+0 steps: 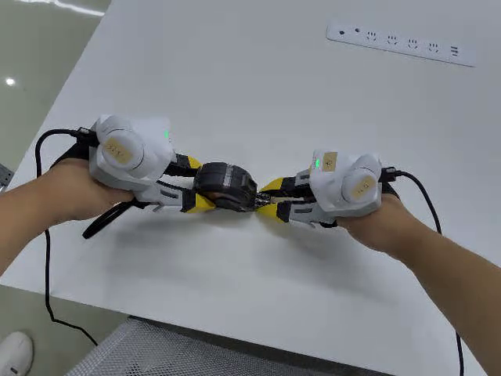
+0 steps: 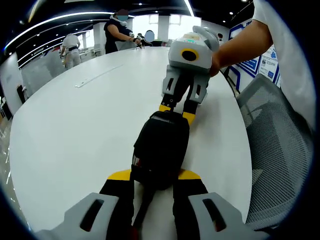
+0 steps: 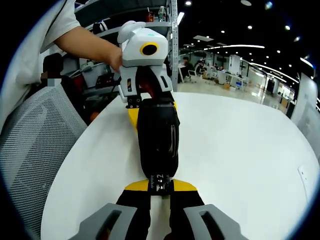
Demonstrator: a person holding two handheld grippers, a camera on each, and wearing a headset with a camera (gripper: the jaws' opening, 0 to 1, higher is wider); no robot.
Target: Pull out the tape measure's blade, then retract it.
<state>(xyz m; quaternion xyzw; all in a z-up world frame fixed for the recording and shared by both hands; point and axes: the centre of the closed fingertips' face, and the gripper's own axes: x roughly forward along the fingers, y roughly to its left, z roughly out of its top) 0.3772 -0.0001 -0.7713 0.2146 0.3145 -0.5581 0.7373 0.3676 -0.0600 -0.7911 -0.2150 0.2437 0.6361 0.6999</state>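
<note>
A black tape measure [image 1: 225, 186] lies on the white table [image 1: 258, 86] between my two grippers. My left gripper [image 1: 197, 184] is shut on its case [image 2: 161, 147], yellow fingertips [image 2: 120, 175] pressed to both sides. My right gripper [image 1: 269, 197] comes from the opposite side and is shut on the blade's end hook [image 3: 160, 182] at the case mouth. The blade sits inside the case [image 3: 158, 137]. In the left gripper view the right gripper [image 2: 177, 111] touches the far end of the case; in the right gripper view the left gripper [image 3: 150, 112] holds the far end.
A white power strip [image 1: 400, 42] lies at the table's far right. A mesh chair [image 2: 280, 145] stands by the near table edge. Black cables [image 1: 43, 235] trail from both grippers. People [image 2: 120, 30] stand at the table's far end.
</note>
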